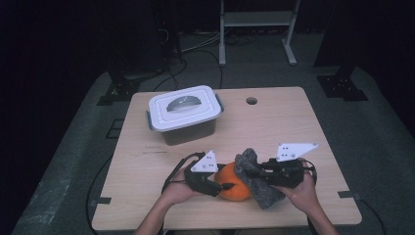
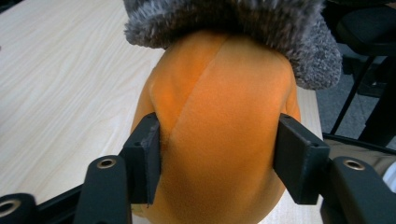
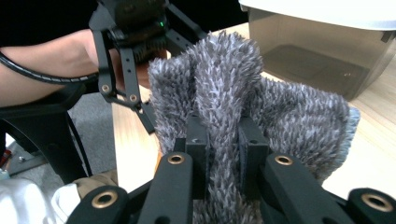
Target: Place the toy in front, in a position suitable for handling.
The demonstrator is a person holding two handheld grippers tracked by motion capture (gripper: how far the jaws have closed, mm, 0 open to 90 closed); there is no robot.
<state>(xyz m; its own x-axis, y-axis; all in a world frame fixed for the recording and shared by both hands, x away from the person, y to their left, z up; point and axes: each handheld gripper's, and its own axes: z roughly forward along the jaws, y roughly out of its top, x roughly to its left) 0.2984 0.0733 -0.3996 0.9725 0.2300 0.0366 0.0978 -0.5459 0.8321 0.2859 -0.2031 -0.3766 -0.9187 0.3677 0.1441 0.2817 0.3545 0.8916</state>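
**Orange cushion and grey cloth held at the near edge of the table**

Closest to us, our left gripper (image 1: pixel 226 186) has its jaws on either side of a soft orange cushion (image 1: pixel 234 182); in the left gripper view both pads press into the cushion's (image 2: pixel 219 140) sides, so we grip it. It sits on the wooden table (image 1: pixel 274 122), near the front edge and roughly at the middle.

Our right gripper (image 1: pixel 250 172) comes in from the other side. Its jaws are closed tight on a fold of fuzzy grey cloth (image 1: pixel 252 176), and the right gripper view shows the pads pinching a ridge of that cloth (image 3: pixel 224 107) between them. The cloth lies draped over the right side and top of the cushion, touching it.

Farther back, toward the left of the table, stands a plastic box (image 1: pixel 185 116) with a white lid shut on it, well apart from the cushion. Beyond that, near the far edge, we see a small round hole (image 1: pixel 251 101) in the tabletop.
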